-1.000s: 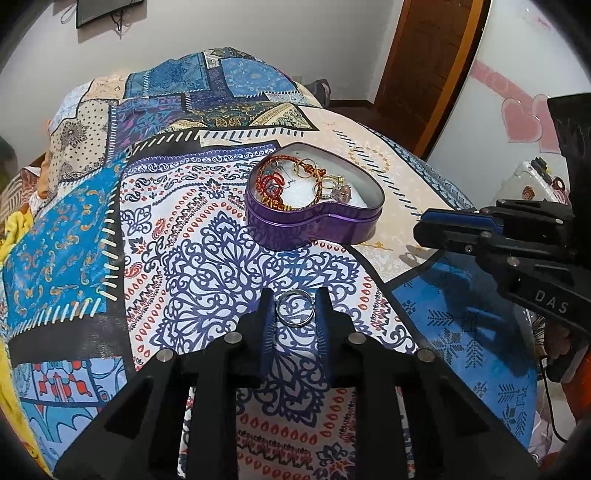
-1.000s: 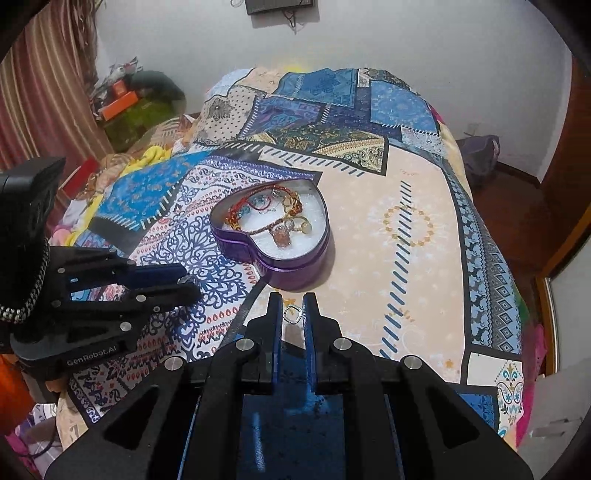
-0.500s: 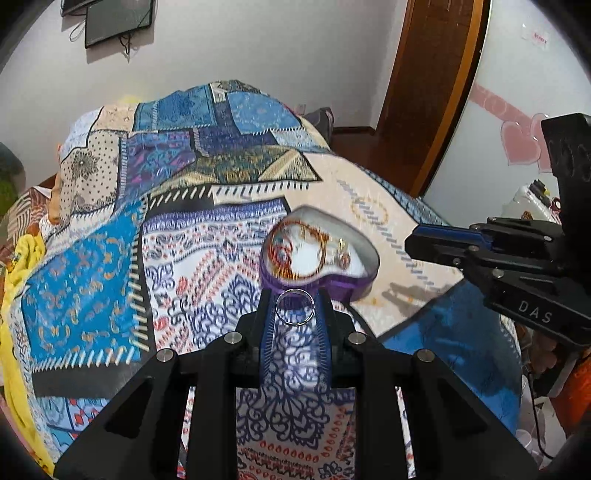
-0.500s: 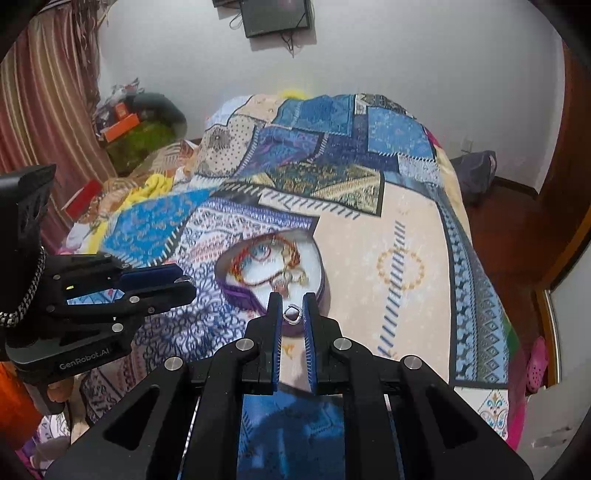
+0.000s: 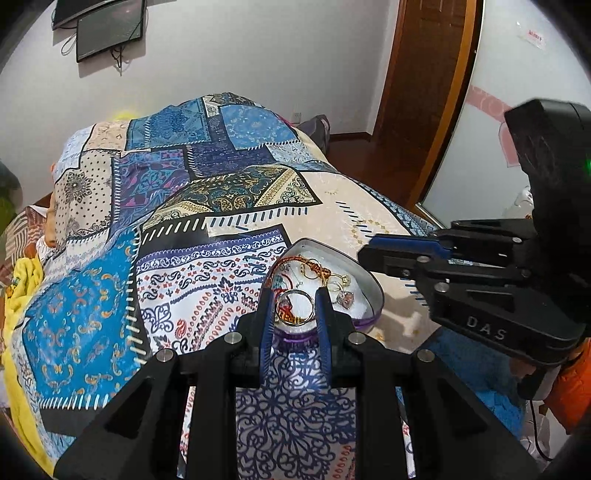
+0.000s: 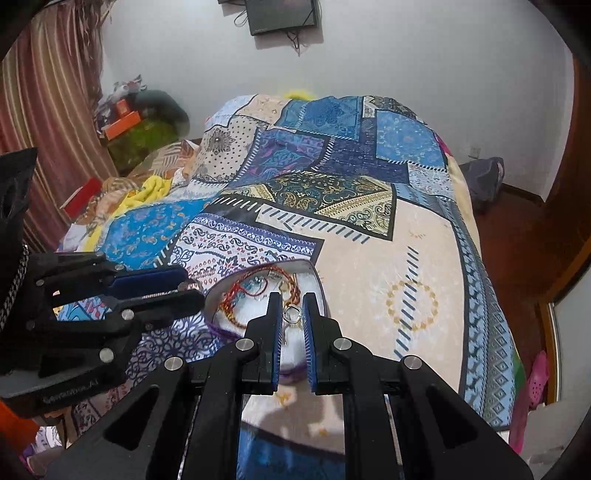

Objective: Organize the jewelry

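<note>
Left gripper [image 5: 294, 300] closed on a silver ring [image 5: 295, 306], pinched by its two sides between the blue pads, held over the near rim of a purple heart-shaped tin [image 5: 371, 286]. Right gripper [image 6: 291, 308] nearly shut on a small silver pendant [image 6: 291, 315], clamped between narrow blue pads above the tin's near end [image 6: 312, 271]. Inside the tin: a red beaded bracelet [image 6: 236, 301], gold rings [image 5: 314, 267] and a clear-stone earring [image 5: 345, 295], lying on a white lining. Tin sitting on a patchwork quilt [image 5: 184, 229], toward the near right part of the bed, well clear of the quilt's edges. Grippers close together, one from each side of the tin, fingertips just apart over it. Open quilt to the far side and left of the tin; wooden door [image 5: 424, 74] and a wall-mounted screen [image 6: 282, 14] well beyond the bed.
</note>
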